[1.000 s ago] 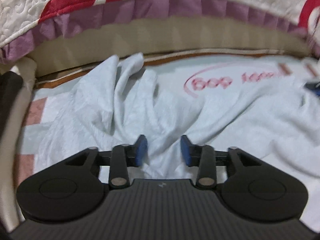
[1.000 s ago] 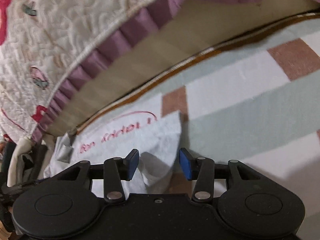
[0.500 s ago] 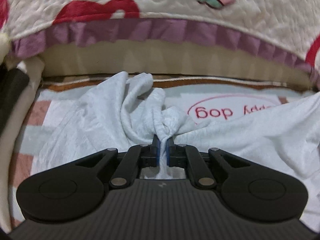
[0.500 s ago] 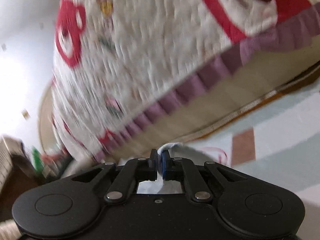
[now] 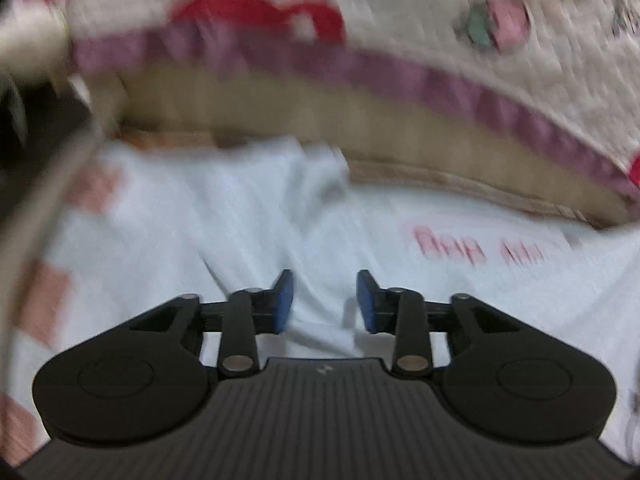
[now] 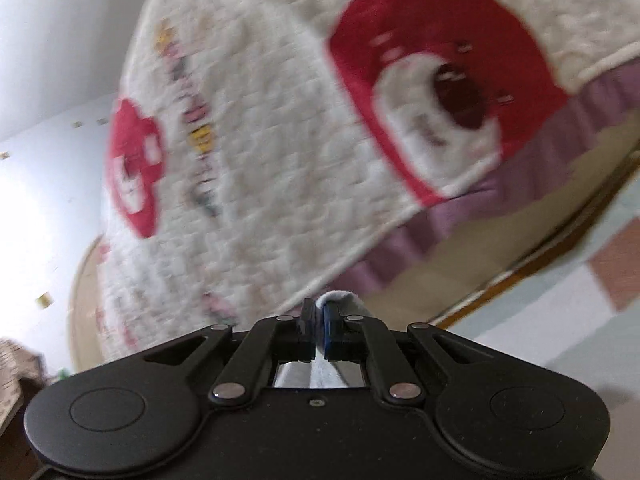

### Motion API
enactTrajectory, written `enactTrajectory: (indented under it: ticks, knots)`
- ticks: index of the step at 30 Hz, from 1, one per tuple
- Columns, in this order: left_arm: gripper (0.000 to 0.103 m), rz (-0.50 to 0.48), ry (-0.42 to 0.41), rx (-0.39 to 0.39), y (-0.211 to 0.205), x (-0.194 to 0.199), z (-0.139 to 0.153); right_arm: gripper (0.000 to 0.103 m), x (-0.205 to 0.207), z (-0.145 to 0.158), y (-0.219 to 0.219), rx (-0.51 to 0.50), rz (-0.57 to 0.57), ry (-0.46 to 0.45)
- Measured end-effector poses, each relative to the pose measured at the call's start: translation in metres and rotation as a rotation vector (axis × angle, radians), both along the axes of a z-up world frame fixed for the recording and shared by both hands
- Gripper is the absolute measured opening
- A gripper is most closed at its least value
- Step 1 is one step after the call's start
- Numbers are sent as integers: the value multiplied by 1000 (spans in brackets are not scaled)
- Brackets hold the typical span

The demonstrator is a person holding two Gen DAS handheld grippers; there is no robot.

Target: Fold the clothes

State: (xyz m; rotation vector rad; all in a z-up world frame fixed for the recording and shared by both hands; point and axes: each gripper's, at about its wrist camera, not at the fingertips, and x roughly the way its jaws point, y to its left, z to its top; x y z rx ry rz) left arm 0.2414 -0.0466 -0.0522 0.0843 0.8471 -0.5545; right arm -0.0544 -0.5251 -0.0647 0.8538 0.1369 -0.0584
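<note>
A pale white T-shirt with red lettering lies rumpled on a checked mat; the left wrist view is blurred. My left gripper hovers just above the cloth, open, its blue pads apart with nothing pinched between them. In the right wrist view my right gripper is shut on a fold of the T-shirt, which pokes out above the pads and hangs down behind them. That gripper is lifted and tilted up toward the bed.
A quilted cream bedspread with red bear prints and a purple frill overhangs the far side. The mat of pale and pink squares runs to the right. A dark object stands at the left edge.
My left gripper has let go of the bunched cloth and opened; the shirt has dropped flatter. My right gripper, still shut on the shirt, has risen and tilted further up.
</note>
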Motion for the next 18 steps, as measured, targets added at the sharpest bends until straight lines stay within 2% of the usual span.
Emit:
enactTrajectory:
  ticks: [1, 2, 6, 10, 13, 16, 18]
  knots:
    - [22, -12, -28, 19, -3, 7, 6, 6, 2, -2, -1, -12, -15, 33]
    - [22, -34, -16, 46, -9, 16, 10, 6, 3, -4, -1, -24, -29, 66]
    - [23, -112, 101, 99, -38, 42, 4, 7, 9, -10, -3, -67, -67, 173]
    - [31, -110, 187, 188, -64, 47, -21, 7, 12, -8, -3, -82, -27, 162]
    - [36, -100, 231, 183, -69, 43, -36, 7, 13, -7, -4, -87, -1, 142]
    - [31, -103, 218, 232, -73, 38, -46, 7, 11, -5, -3, -110, 32, 122]
    - [27, -137, 190, 292, -81, 37, -49, 7, 11, -3, 1, -117, 53, 104]
